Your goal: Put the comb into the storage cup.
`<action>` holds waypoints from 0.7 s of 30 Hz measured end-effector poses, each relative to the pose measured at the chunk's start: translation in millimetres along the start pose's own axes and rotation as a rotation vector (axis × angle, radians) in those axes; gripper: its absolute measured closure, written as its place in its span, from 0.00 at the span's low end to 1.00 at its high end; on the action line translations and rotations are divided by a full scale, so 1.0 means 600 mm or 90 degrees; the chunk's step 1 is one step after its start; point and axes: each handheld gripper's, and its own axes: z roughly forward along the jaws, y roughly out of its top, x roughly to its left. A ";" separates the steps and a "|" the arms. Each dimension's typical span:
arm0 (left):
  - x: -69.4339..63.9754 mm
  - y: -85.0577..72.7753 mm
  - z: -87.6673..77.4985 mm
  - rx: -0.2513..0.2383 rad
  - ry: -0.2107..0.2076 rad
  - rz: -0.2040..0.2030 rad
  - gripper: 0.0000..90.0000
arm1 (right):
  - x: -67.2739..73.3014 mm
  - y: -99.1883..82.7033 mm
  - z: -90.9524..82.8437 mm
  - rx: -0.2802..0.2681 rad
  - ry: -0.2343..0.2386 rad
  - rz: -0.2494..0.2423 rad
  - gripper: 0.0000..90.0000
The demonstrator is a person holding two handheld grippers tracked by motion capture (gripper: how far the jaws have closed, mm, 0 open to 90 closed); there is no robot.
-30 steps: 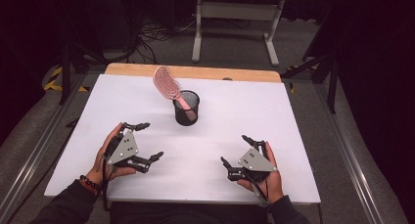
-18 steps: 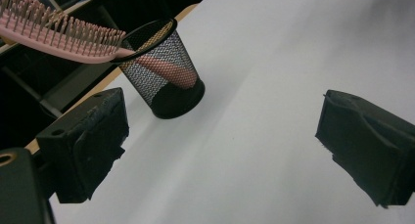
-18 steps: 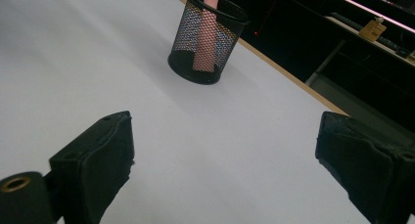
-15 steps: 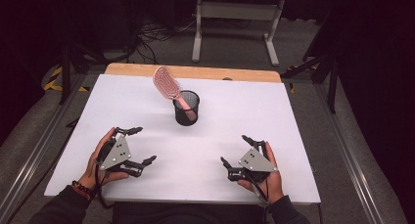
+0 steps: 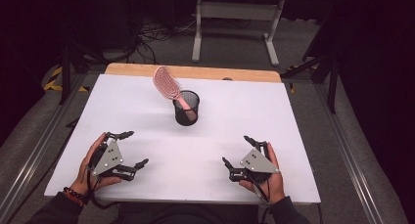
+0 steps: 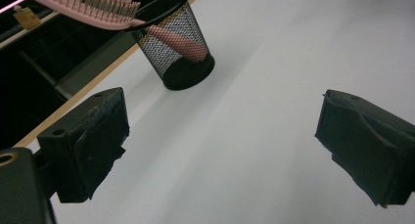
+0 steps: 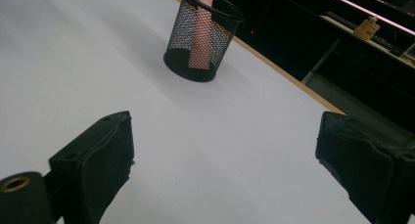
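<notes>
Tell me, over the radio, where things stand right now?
Left gripper open, right gripper open, both empty, near table edge. Pink hairbrush handle-down in mesh cup, leaning. Nothing between.

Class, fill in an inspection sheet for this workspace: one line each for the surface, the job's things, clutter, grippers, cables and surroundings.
Surface: white table top, wooden strip along the far edge.
Job's things: pink hairbrush stands handle-down in the black mesh cup, head leaning out over the rim.
Clutter: nothing seen.
Grippers: left gripper and right gripper both open, holding nothing, near the front edge.
Cables: a black one trails from the right gripper toward the front edge; more lie on the floor beyond the table.
Surroundings: dark room, grey floor, white table legs behind.
</notes>
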 end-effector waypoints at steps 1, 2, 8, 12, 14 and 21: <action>0.000 -0.004 -0.001 0.001 0.000 -0.002 0.07 | -0.001 -0.001 -0.001 0.002 -0.001 0.001 0.08; 0.001 -0.009 -0.002 0.006 0.002 -0.006 0.07 | -0.001 -0.002 -0.003 0.002 -0.003 0.001 0.08; 0.001 -0.031 -0.007 0.025 0.000 -0.029 0.07 | -0.004 -0.008 -0.013 0.000 -0.004 0.006 0.08; 0.003 -0.038 -0.014 0.030 0.006 -0.029 0.07 | -0.005 -0.012 -0.017 0.000 -0.006 0.007 0.08; 0.002 -0.044 -0.021 0.029 0.008 -0.048 0.07 | -0.006 -0.016 -0.020 0.002 -0.008 0.010 0.08; 0.007 -0.058 -0.043 0.019 0.015 -0.074 0.07 | -0.005 -0.028 -0.024 0.015 -0.010 0.014 0.08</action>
